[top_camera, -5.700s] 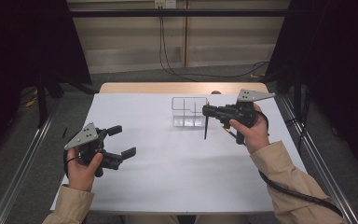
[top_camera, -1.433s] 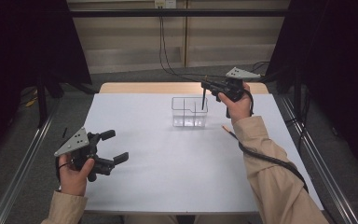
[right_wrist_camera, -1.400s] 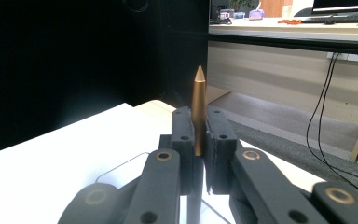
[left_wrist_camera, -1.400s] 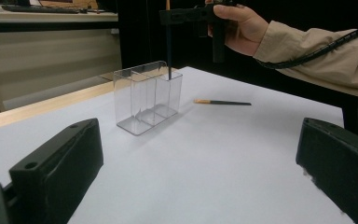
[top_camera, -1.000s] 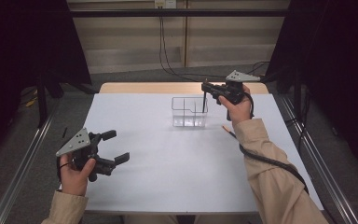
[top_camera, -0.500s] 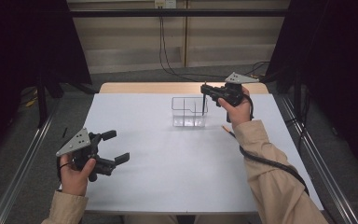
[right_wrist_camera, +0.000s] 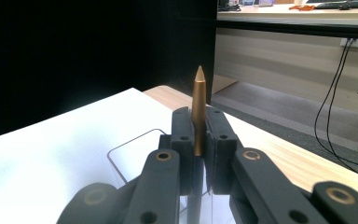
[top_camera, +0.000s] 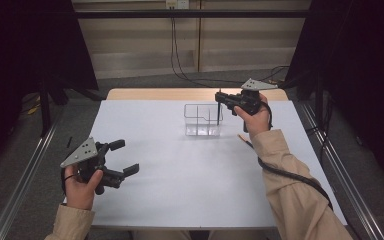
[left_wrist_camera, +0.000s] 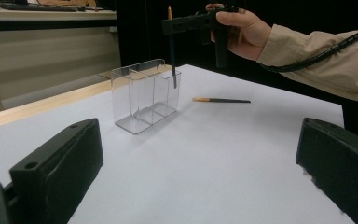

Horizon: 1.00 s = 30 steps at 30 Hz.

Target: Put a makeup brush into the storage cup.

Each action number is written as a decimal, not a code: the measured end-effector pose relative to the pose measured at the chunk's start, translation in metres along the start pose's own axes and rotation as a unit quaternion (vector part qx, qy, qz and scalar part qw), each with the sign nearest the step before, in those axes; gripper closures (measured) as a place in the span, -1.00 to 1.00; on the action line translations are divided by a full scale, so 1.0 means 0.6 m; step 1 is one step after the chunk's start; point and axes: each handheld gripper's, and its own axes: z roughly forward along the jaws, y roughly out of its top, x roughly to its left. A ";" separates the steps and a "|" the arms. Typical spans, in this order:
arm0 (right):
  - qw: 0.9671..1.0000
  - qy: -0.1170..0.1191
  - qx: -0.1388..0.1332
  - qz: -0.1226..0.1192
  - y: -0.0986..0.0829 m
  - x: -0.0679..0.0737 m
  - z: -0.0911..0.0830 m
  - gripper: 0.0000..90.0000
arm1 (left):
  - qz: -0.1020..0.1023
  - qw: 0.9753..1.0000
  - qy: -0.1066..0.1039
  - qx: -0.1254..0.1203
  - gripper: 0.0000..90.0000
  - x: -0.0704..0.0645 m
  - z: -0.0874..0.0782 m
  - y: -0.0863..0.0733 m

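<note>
A clear compartment box [top_camera: 200,121] stands at the table's far middle, also in the left gripper view [left_wrist_camera: 142,98]. My right gripper [top_camera: 219,98] hovers over its right end, shut on a dark pencil [top_camera: 218,115] that hangs upright. The pencil's lower end reaches into the right-end compartment [left_wrist_camera: 173,65]. In the right gripper view the pencil's orange end [right_wrist_camera: 198,107] sticks up between the closed jaws of the right gripper [right_wrist_camera: 197,135]. My left gripper [top_camera: 125,157] stands open and empty near the front left, its jaws wide apart [left_wrist_camera: 200,177].
A second pencil [top_camera: 244,140] lies flat on the white table [top_camera: 190,190] just right of the box, below the right forearm; it is also in the left gripper view [left_wrist_camera: 221,100]. A wooden strip runs along the table's far edge [top_camera: 180,93].
The right gripper carried the pencil from mid-table to above the box, then edged it left and down into the end compartment. The left gripper drifted slightly toward the front left.
</note>
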 end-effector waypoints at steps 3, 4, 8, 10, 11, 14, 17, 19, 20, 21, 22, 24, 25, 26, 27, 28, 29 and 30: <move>1.000 0.000 0.001 0.000 0.000 0.001 -0.001 0.86 | 0.001 1.000 0.000 0.002 -0.99 0.000 0.000 0.000; 1.000 0.001 0.001 0.000 0.000 0.001 -0.001 0.86 | 0.001 1.000 0.000 0.002 -0.99 0.000 0.000 0.000; 1.000 0.001 0.003 -0.001 0.000 0.002 0.001 0.86 | -0.001 1.000 0.000 -0.001 -0.99 0.000 0.000 0.000; 1.000 0.001 0.004 0.000 0.000 0.002 0.001 0.86 | 0.000 1.000 0.001 0.000 -0.99 0.000 0.000 0.000; 1.000 -0.001 0.005 0.003 -0.001 0.002 0.002 0.76 | 0.000 1.000 0.000 0.002 -0.99 0.001 0.000 -0.001; 1.000 -0.005 0.004 0.017 0.000 0.003 0.003 0.36 | -0.001 1.000 0.000 0.002 -0.99 0.000 0.000 -0.001; 1.000 -0.001 0.003 0.011 0.004 0.006 0.001 0.21 | 0.000 1.000 0.001 0.002 -0.99 0.001 0.000 -0.001; 1.000 0.000 0.005 0.006 0.007 0.008 -0.001 0.09 | -0.001 1.000 0.001 0.002 -0.99 0.001 0.000 -0.001; 1.000 0.002 0.003 0.006 0.008 0.009 -0.001 0.03 | -0.002 1.000 0.001 0.002 -0.99 0.000 0.000 -0.001; 1.000 0.000 0.003 0.006 0.009 0.010 -0.002 -0.02 | -0.003 1.000 0.001 0.001 -0.99 0.000 0.000 -0.001; 1.000 0.001 0.003 0.005 0.010 0.011 -0.003 -0.08 | -0.003 1.000 0.001 0.001 -0.98 0.000 0.000 -0.001; 1.000 0.003 0.001 0.002 0.012 0.013 -0.005 -0.15 | 0.001 1.000 0.000 0.004 -0.98 0.000 0.001 0.000; 1.000 0.003 0.000 0.003 0.013 0.013 -0.006 -0.19 | 0.001 1.000 -0.001 0.003 -0.98 0.000 0.001 0.000; 1.000 0.006 -0.001 0.004 0.013 0.014 -0.007 -0.23 | 0.001 1.000 -0.001 0.003 -0.98 0.000 0.001 -0.001; 1.000 0.006 -0.001 0.004 0.013 0.014 -0.008 -0.24 | 0.001 1.000 -0.001 0.004 -0.98 0.000 0.001 -0.001; 1.000 0.003 0.000 0.001 0.013 0.015 -0.009 -0.27 | 0.001 1.000 -0.001 0.003 -0.98 0.000 0.001 -0.001; 1.000 0.003 0.001 -0.002 0.013 0.015 -0.010 -0.31 | 0.001 1.000 -0.001 0.003 -0.98 0.000 0.001 -0.001; 1.000 0.005 0.001 0.000 0.012 0.016 -0.011 -0.34 | 0.001 1.000 -0.001 0.003 -0.98 0.000 0.001 -0.001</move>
